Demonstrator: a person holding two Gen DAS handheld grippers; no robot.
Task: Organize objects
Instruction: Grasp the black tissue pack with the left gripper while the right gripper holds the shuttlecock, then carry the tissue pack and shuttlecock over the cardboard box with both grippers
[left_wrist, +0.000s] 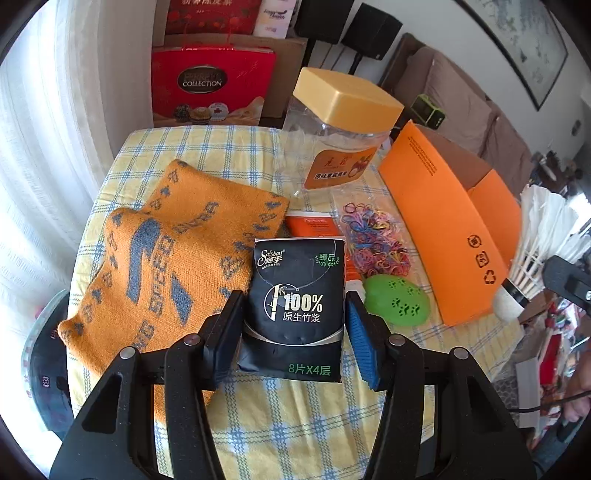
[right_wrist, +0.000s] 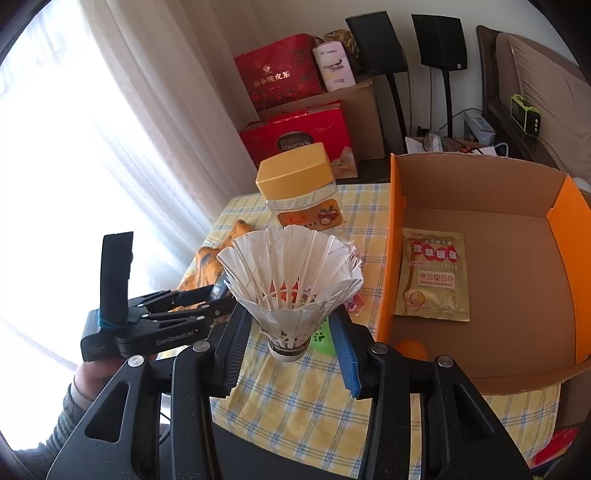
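My left gripper (left_wrist: 295, 314) is shut on a black tissue pack (left_wrist: 295, 295) and holds it above the checked tablecloth (left_wrist: 207, 147). My right gripper (right_wrist: 290, 332) is shut on a white feather shuttlecock (right_wrist: 291, 284), held left of the open orange cardboard box (right_wrist: 480, 266). The shuttlecock also shows in the left wrist view (left_wrist: 535, 251) beside the box (left_wrist: 443, 229). A gold sachet (right_wrist: 432, 273) lies flat in the box, and an orange ball (right_wrist: 410, 349) sits in its near corner.
On the cloth lie an orange knitted scarf (left_wrist: 166, 258), an orange tube (left_wrist: 314, 225), a bag of coloured rubber bands (left_wrist: 376, 240) and a green oval case (left_wrist: 397, 299). A clear jar with a yellow lid (left_wrist: 343, 125) stands at the back. Red gift boxes (left_wrist: 210, 85) stand behind the table.
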